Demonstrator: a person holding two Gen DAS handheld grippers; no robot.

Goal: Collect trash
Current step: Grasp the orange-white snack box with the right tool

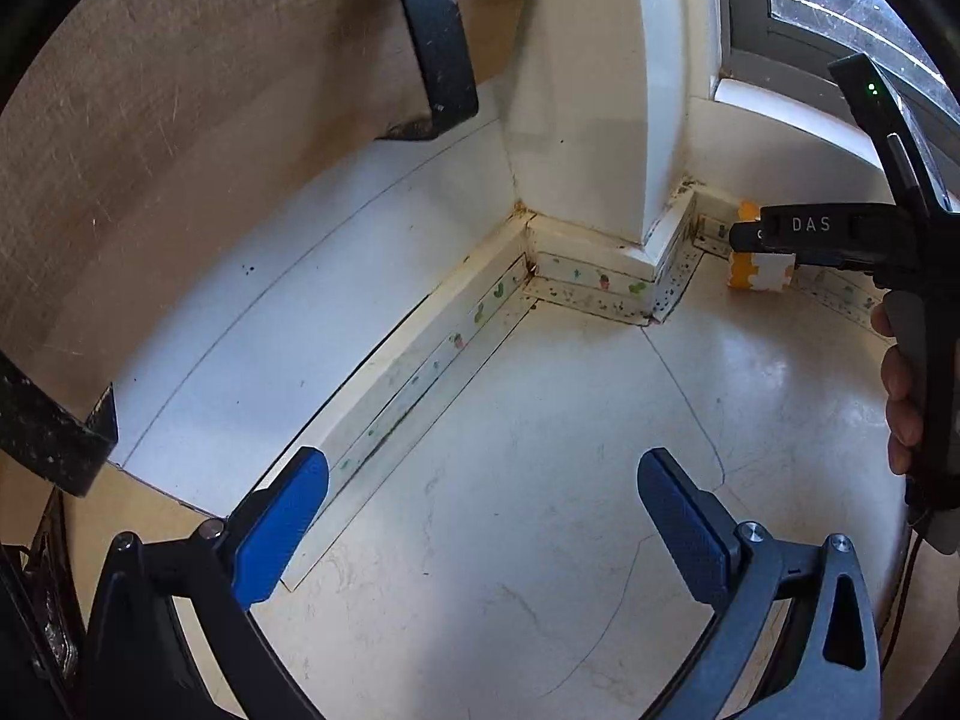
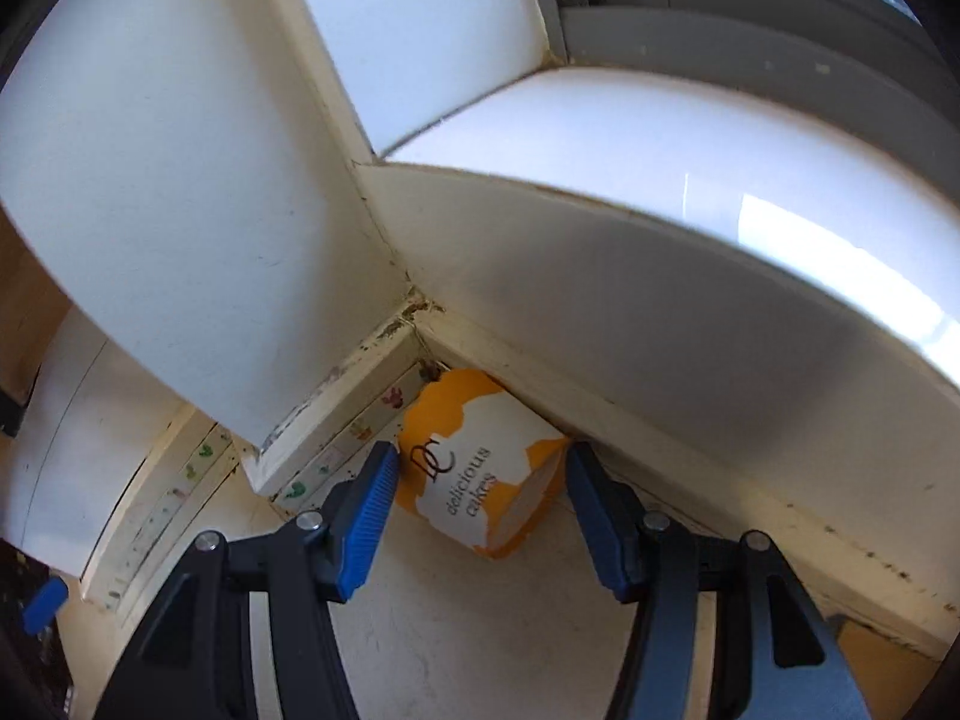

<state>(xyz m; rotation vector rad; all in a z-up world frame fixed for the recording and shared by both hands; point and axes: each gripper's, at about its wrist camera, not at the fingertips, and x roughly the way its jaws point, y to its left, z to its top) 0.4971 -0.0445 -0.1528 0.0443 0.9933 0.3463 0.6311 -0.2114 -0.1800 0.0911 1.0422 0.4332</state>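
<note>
Cake box [image 2: 480, 468] sits in the floor corner against the skirting at twelve o'clock of your right tool [image 2: 480, 516], pads apart flanking it, untouched; left tool [image 1: 480, 516] gapes empty, farther off.

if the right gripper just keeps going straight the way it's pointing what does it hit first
Most likely the orange and white cake box, which sits on the floor in the corner, framed by the open right gripper. Whether either pad already touches it is unclear. Right behind it is the baseboard.
</note>
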